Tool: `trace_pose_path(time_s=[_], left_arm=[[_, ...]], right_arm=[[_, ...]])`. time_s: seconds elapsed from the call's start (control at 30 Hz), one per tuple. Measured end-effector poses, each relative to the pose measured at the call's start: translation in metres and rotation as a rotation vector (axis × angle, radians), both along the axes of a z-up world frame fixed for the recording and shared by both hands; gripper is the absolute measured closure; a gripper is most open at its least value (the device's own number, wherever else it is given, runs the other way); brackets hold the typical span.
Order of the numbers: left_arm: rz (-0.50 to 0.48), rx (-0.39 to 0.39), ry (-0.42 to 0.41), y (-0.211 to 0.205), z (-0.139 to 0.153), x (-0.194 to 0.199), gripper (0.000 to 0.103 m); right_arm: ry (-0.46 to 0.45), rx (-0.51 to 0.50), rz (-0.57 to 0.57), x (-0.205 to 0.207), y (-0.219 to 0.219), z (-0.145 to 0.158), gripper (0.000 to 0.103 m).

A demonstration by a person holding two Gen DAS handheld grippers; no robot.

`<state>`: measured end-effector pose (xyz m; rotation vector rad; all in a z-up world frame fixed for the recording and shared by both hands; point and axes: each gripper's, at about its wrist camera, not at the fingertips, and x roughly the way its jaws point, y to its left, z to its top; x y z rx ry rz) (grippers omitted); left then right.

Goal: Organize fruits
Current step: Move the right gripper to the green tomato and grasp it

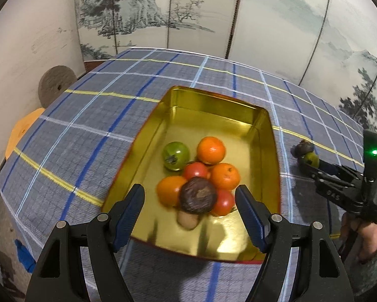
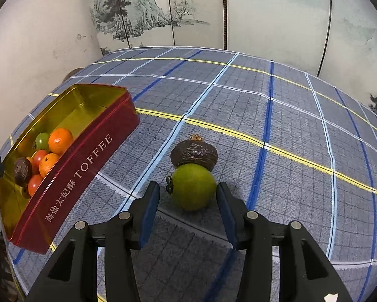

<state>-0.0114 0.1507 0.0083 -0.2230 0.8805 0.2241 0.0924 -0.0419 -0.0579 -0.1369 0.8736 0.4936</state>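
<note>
So the right gripper (image 2: 187,198) has its blue-padded jaws spread on either side of the round green fruit (image 2: 193,186) sitting on the blue plaid tablecloth (image 2: 289,125). The right pad looks like it's right at the skin, the left one has a clear gap, so it's not pinching anything yet. I'd shift a touch left to centre the fruit before squeezing, otherwise it'll probably just roll off toward the open side. Close slow, it's a smooth ball.

Directly behind it, touching, is a wrinkly dark brown fruit (image 2: 194,154) with a little crown on top. Keep the fingertips short of that one so it doesn't get shoved or dragged along, and lift straight up before swinging over.

Further off to the left is the red toffee tin with the gold inside (image 2: 92,156), already holding oranges, red ones, a green one and a brown one. The left gripper (image 1: 189,216) hangs above that pile, jaws wide apart, holding nothing.
</note>
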Motion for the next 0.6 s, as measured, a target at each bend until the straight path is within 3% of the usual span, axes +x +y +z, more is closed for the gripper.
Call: trace_pose_path(time_s=[0.2,0.6], left_arm=[[-0.044,0.007,0.0,-0.02,0.002,0.016,0.028],[-0.164,-0.008,0.021,-0.074,-0.003,0.042,0.028]], right_arm=[[-0.005,-0.014,-0.002,0.003,0.001,-0.004,0.068],[-0.014,0.021,-0.031,-0.013,-0.035,0.001,0.069]])
